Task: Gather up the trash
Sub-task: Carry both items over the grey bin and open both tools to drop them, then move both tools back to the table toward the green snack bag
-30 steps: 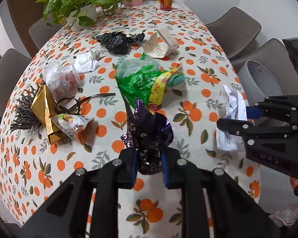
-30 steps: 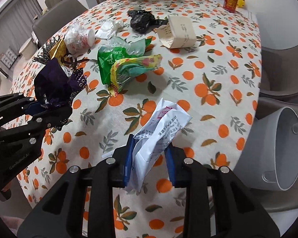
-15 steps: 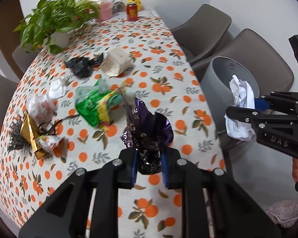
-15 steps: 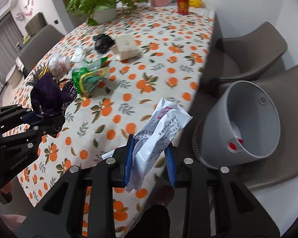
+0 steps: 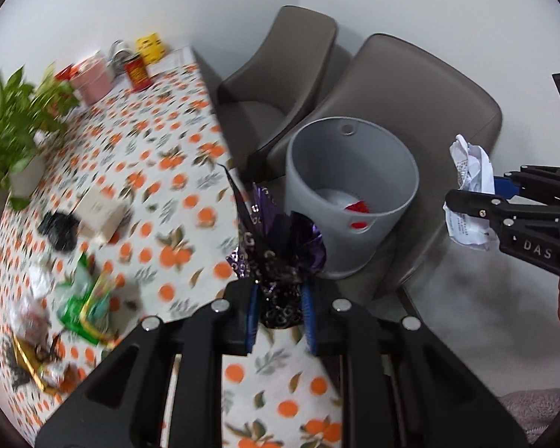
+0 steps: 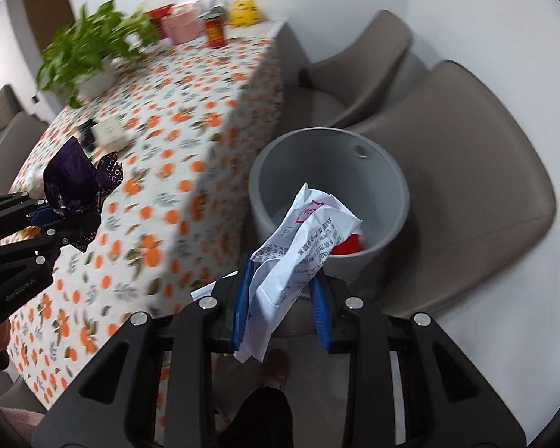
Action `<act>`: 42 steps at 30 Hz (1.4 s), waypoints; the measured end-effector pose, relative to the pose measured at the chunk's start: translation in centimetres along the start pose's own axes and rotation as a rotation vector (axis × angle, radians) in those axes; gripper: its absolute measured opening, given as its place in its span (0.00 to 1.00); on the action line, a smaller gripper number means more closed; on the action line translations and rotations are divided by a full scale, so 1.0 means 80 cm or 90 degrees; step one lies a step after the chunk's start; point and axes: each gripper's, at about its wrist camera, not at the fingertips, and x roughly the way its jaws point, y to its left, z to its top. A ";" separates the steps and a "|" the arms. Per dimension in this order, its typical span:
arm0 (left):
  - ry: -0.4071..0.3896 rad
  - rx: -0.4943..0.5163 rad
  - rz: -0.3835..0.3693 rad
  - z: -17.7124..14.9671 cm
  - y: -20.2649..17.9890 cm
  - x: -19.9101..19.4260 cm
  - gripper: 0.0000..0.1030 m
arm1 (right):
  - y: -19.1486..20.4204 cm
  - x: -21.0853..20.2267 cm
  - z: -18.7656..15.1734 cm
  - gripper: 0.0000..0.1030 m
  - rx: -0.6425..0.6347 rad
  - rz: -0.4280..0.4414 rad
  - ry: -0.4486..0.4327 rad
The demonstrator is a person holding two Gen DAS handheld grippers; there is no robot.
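Note:
My left gripper (image 5: pixel 278 311) is shut on a crumpled purple foil wrapper (image 5: pixel 280 246) and holds it over the table edge, just left of a grey bin (image 5: pixel 349 194). The bin stands on a brown chair and holds something red. My right gripper (image 6: pixel 282 298) is shut on a crumpled white paper receipt (image 6: pixel 298 242) and holds it just in front of the bin (image 6: pixel 328 171), near its rim. The left wrist view shows the right gripper (image 5: pixel 463 205) with the receipt (image 5: pixel 468 194) to the right of the bin. The right wrist view shows the left gripper (image 6: pixel 59 220) with the wrapper (image 6: pixel 74 179).
The table with an orange-print cloth (image 5: pixel 175 171) carries a green bag (image 5: pixel 86 298), a black bag (image 5: pixel 58 229), a small box (image 5: pixel 100 211), gold wrapping (image 5: pixel 30 358), a potted plant (image 5: pixel 15 142) and a red can (image 5: pixel 136 72). Two brown chairs (image 6: pixel 466 186) stand beside the table.
Both grippers have swung right, away from the table and toward the bin, each still holding its trash. The receipt is now close over the bin's near rim.

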 end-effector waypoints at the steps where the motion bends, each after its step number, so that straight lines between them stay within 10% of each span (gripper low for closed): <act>1: -0.001 0.009 -0.006 0.010 -0.008 0.005 0.19 | -0.010 -0.001 0.003 0.27 0.006 -0.003 -0.002; 22: 0.028 0.068 -0.070 0.164 -0.071 0.162 0.24 | -0.103 0.091 0.105 0.29 -0.017 0.023 0.005; 25: 0.041 0.062 -0.069 0.169 -0.071 0.181 0.36 | -0.109 0.107 0.110 0.46 -0.020 0.018 0.014; 32: 0.048 0.064 -0.062 0.166 -0.068 0.196 0.62 | -0.119 0.120 0.115 0.46 -0.021 0.016 0.027; 42: 0.036 0.058 -0.061 0.162 -0.061 0.181 0.73 | -0.112 0.111 0.112 0.46 -0.008 0.012 0.024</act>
